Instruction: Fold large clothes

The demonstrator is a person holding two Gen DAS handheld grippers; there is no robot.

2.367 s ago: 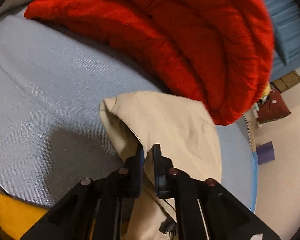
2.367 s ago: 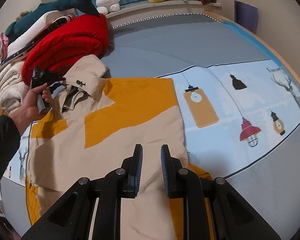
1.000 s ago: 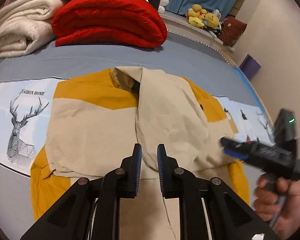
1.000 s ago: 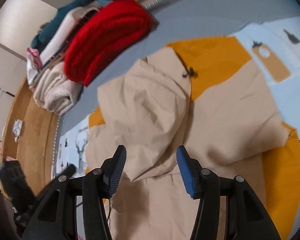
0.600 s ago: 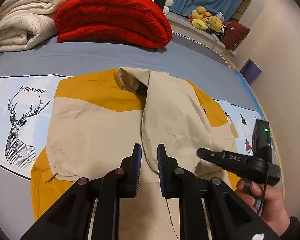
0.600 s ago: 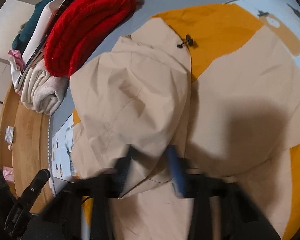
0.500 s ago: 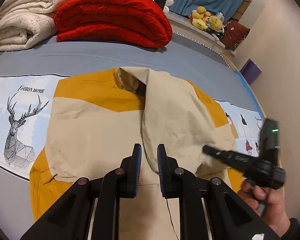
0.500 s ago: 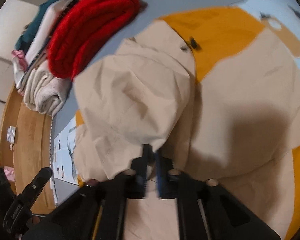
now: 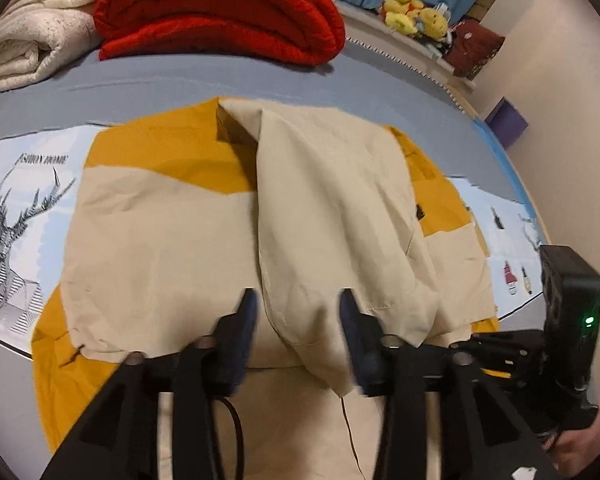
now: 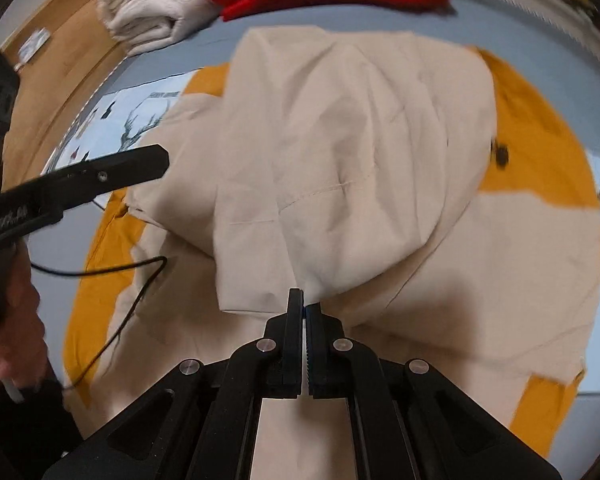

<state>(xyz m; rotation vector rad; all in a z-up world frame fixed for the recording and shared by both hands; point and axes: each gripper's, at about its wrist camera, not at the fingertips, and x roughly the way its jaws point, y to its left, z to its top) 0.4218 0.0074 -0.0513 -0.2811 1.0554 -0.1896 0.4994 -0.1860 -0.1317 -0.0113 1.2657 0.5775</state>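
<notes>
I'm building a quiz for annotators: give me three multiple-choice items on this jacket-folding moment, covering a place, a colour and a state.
1. Where is the red blanket? A on the jacket; B beyond the jacket, beside the cream towels; C on the floor.
2. The jacket is: A beige and yellow; B green; C black.
3. The right gripper: A wide open; B out of view; C shut on the folded-over beige flap.

B: the blanket lies past the collar, beside the cream towels.
A: beige panels, yellow patches.
C: its jaws pinch the flap's edge.

One jacket (image 9: 172, 248), two folded blankets (image 9: 216, 12), two claws (image 9: 296, 312), one bed (image 9: 400, 92)
</notes>
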